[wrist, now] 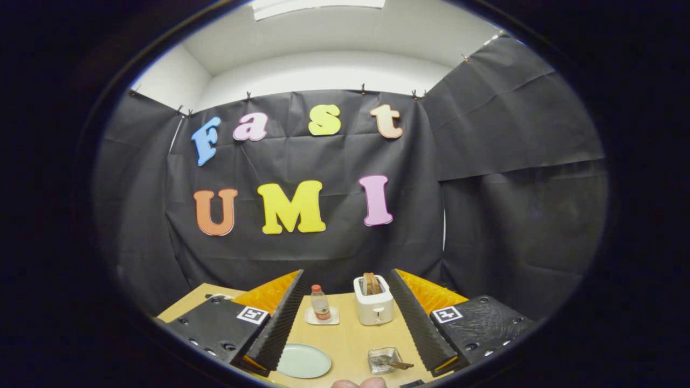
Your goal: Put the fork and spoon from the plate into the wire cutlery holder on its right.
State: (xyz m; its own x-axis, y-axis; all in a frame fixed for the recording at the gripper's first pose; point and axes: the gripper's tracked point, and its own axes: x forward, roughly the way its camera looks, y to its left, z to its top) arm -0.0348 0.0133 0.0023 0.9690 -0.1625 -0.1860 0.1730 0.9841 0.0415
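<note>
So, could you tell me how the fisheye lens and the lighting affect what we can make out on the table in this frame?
Gripper view: strong fisheye bending bows the booth walls and shrinks the tabletop things; lighting is even and soft, with no harsh glare; the plate, wire cutlery holder, toaster and bottle stay fairly sharp but small; the open claw frames them; the cutlery in the holder is too small to tell apart.

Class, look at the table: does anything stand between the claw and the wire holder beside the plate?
Nothing visible does. The holder sits on the table between the fingers of the open claw, near the right one, with the plate on its left. The bottle and toaster stand beyond it.
</note>
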